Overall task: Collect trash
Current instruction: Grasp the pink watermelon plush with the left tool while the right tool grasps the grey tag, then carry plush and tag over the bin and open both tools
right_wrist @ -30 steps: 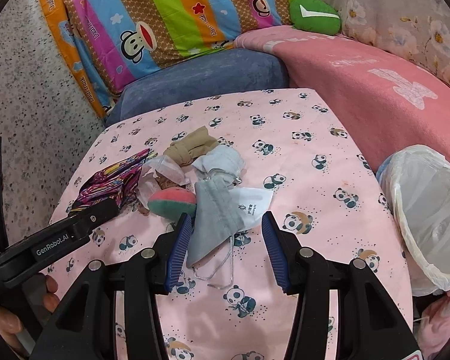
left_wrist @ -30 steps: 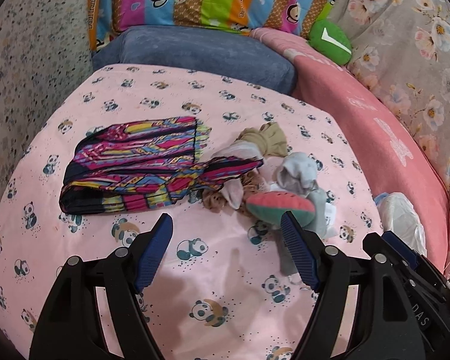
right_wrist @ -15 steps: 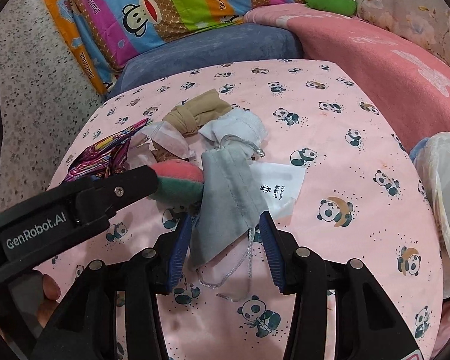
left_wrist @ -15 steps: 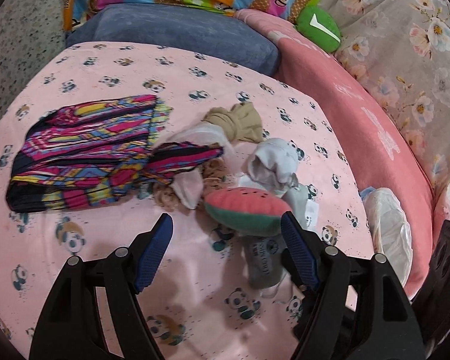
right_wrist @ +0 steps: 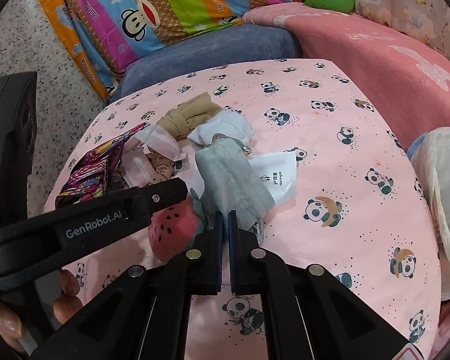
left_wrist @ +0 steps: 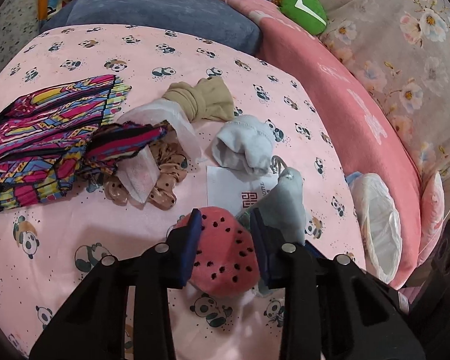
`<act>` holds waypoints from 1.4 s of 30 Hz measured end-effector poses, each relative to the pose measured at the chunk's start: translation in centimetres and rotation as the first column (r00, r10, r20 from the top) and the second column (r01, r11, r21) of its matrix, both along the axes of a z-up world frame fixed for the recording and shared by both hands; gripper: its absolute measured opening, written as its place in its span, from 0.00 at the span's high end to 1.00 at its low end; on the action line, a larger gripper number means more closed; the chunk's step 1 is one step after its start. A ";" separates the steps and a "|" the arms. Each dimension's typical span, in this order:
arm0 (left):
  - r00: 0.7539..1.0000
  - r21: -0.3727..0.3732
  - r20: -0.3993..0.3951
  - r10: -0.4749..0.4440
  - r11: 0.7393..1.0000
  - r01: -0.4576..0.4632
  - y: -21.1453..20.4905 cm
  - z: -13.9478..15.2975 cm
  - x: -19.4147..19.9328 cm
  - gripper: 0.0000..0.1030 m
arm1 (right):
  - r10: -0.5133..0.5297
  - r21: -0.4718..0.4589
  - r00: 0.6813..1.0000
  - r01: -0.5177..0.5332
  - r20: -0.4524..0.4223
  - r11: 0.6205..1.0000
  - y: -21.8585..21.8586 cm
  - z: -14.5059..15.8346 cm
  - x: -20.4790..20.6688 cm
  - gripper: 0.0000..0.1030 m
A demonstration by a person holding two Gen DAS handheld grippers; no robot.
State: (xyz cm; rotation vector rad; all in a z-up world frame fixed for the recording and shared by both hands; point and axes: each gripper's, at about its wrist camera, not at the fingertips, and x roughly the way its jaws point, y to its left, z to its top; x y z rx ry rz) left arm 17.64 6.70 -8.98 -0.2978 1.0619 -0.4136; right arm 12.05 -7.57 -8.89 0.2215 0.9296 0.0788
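Note:
My left gripper (left_wrist: 225,219) is shut on a watermelon-patterned plush pouch (left_wrist: 225,255), which also shows in the right wrist view (right_wrist: 171,231). My right gripper (right_wrist: 225,214) is shut on the near end of a grey cloth pouch (right_wrist: 231,180), seen in the left wrist view (left_wrist: 288,204) too. A white paper packet (right_wrist: 279,174) lies under the grey pouch. A white-lined trash bin (left_wrist: 378,225) stands off the bed's right edge; it shows in the right wrist view (right_wrist: 447,198).
On the pink panda sheet (left_wrist: 75,225) lie a white sock (left_wrist: 243,147), a tan knotted cloth (left_wrist: 204,102), a dotted scrunchie (left_wrist: 165,174), white wipes (left_wrist: 171,120) and a folded multicolour cloth (left_wrist: 45,132). A blue cushion (left_wrist: 153,15) and pink blanket (left_wrist: 345,90) border the bed.
My left gripper moved forward and closed on the watermelon pouch. My right gripper closed on the grey pouch's near end.

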 end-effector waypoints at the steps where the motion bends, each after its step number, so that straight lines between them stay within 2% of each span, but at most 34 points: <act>1: 1.000 -0.002 0.006 -0.002 1.000 0.002 0.1 0.1 -0.3 0.68 | -0.004 0.001 1.000 0.004 0.003 1.000 -0.2 0.1 -0.2 0.97; 2: 1.000 0.002 0.004 -0.006 1.000 0.006 0.2 0.2 -0.5 0.61 | -0.007 0.002 1.000 0.007 0.006 1.000 -0.3 0.2 -0.3 0.97; 3: 1.000 0.007 -0.002 -0.007 1.000 0.007 0.2 0.1 -0.8 0.48 | -0.013 0.004 1.000 0.013 0.010 1.000 -0.5 0.4 -0.5 0.97; 5: 1.000 0.020 -0.005 0.000 1.000 0.000 0.3 0.0 -1.3 0.39 | -0.020 0.007 1.000 0.020 0.014 1.000 -0.9 0.6 -0.8 0.97; 8: 1.000 0.020 -0.029 0.003 1.000 -0.003 0.2 -0.6 -1.8 0.33 | -0.029 0.003 1.000 0.029 0.009 1.000 -1.3 0.6 -1.2 0.97; 14: 0.997 0.034 -0.072 0.019 0.999 -0.016 -0.6 -2.0 -1.4 0.33 | -0.040 0.007 0.999 0.040 0.010 0.999 -1.9 0.5 -2.3 0.97; 18: 0.997 0.032 -0.073 0.014 0.999 -0.011 -1.2 -2.1 -1.3 0.45 | -0.050 0.003 0.999 0.050 0.016 0.999 -2.5 0.8 -3.0 0.97; 20: 0.998 0.023 -0.060 0.003 1.000 -0.002 -1.3 -1.7 -1.5 0.48 | -0.062 0.006 0.998 0.062 0.025 0.998 -3.0 1.1 -3.3 0.97; 31: 0.994 0.023 0.088 -0.071 0.997 0.069 -4.0 4.4 -4.0 0.50 | -0.139 0.034 0.980 0.135 0.142 0.990 -6.6 5.6 -5.4 0.97; 37: 0.979 0.006 0.159 -0.125 0.992 0.126 -7.2 7.8 -4.9 0.50 | -0.193 0.050 0.955 0.186 0.225 0.981 -9.6 9.0 -7.2 0.97; 42: 0.960 -0.005 0.211 -0.185 0.982 0.190 -10.7 10.3 -5.7 0.50 | -0.257 0.063 0.929 0.249 0.265 0.966 -12.9 10.7 -8.7 0.97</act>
